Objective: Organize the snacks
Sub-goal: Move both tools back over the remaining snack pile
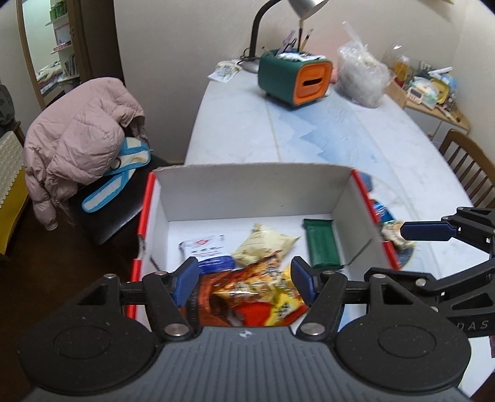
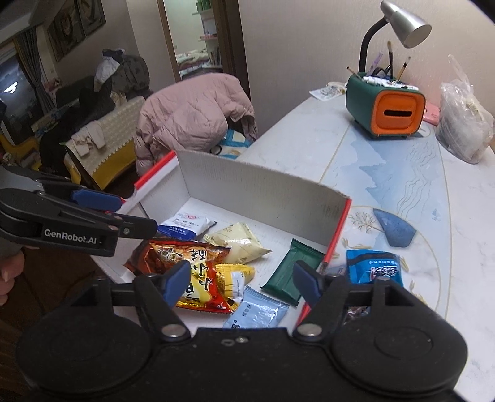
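A white cardboard box (image 1: 247,188) with red edges sits at the table's near left; it also shows in the right wrist view (image 2: 263,188). Inside lie an orange-red snack bag (image 1: 247,293) (image 2: 185,256), a pale yellow packet (image 1: 263,244) (image 2: 238,241), a dark green bar (image 1: 321,244) (image 2: 287,272), a white-and-blue packet (image 1: 204,247) (image 2: 185,224) and a light blue packet (image 2: 256,312). My left gripper (image 1: 244,280) is open above the orange-red bag, holding nothing. My right gripper (image 2: 241,281) is open over the box's near right part, empty. A blue snack packet (image 2: 374,266) lies on the table right of the box.
A green-and-orange desk organiser (image 1: 294,77) (image 2: 383,108), a desk lamp (image 2: 399,21) and a clear plastic bag (image 2: 464,123) stand at the table's far end. A chair with a pink jacket (image 1: 83,133) is left of the table. A wooden chair (image 1: 470,167) stands right.
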Demonstrator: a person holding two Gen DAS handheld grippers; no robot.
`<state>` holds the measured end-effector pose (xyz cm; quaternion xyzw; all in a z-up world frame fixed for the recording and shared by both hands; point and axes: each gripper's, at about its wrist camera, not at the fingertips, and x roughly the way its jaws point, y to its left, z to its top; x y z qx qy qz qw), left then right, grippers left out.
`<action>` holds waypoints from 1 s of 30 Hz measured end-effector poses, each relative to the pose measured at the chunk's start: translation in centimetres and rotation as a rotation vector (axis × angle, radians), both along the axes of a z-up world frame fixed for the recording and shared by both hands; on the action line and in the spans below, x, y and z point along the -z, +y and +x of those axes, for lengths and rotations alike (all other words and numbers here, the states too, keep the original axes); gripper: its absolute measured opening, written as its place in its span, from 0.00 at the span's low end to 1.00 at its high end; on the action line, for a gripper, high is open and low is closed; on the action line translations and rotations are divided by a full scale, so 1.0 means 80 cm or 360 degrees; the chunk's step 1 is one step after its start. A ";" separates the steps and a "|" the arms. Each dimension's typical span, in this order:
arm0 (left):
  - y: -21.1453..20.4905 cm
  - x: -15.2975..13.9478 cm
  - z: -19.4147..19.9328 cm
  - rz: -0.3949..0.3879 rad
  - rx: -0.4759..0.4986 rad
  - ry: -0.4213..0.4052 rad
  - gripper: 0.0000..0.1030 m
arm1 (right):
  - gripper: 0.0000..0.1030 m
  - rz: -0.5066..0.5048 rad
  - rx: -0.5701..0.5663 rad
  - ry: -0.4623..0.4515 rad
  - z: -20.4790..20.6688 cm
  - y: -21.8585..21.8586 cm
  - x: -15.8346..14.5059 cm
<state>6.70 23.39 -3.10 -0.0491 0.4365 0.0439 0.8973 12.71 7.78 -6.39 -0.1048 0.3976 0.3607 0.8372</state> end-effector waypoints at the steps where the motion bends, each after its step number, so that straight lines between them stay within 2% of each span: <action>1: -0.004 -0.002 -0.002 -0.0005 0.0003 -0.0015 0.68 | 0.76 0.0013 -0.0002 -0.0005 -0.002 -0.005 -0.003; 2: -0.009 -0.005 -0.004 -0.0006 0.0005 -0.0031 0.69 | 0.80 0.0025 -0.0003 -0.0012 -0.004 -0.010 -0.006; 5: -0.024 -0.012 -0.008 -0.0014 0.0030 -0.0070 0.69 | 0.82 0.0054 -0.0010 -0.0033 -0.009 -0.027 -0.015; 8: -0.039 -0.017 -0.010 -0.0028 0.0056 -0.0103 0.76 | 0.87 0.0079 0.0000 -0.0046 -0.012 -0.047 -0.022; 14: -0.072 -0.021 -0.010 -0.0093 0.0091 -0.0142 0.81 | 0.95 0.0115 0.0032 -0.0065 -0.011 -0.090 -0.032; 24: -0.135 -0.004 0.011 -0.0207 0.0101 -0.0079 0.85 | 0.96 0.0073 0.0089 -0.0060 0.006 -0.161 -0.019; 27: -0.156 0.005 0.020 -0.0277 0.0099 -0.0064 0.98 | 0.96 0.0050 0.0095 -0.0038 0.016 -0.181 -0.010; 30: -0.182 0.013 0.027 -0.0288 0.0076 -0.0080 0.99 | 0.96 0.0007 0.0077 -0.0039 0.025 -0.199 0.000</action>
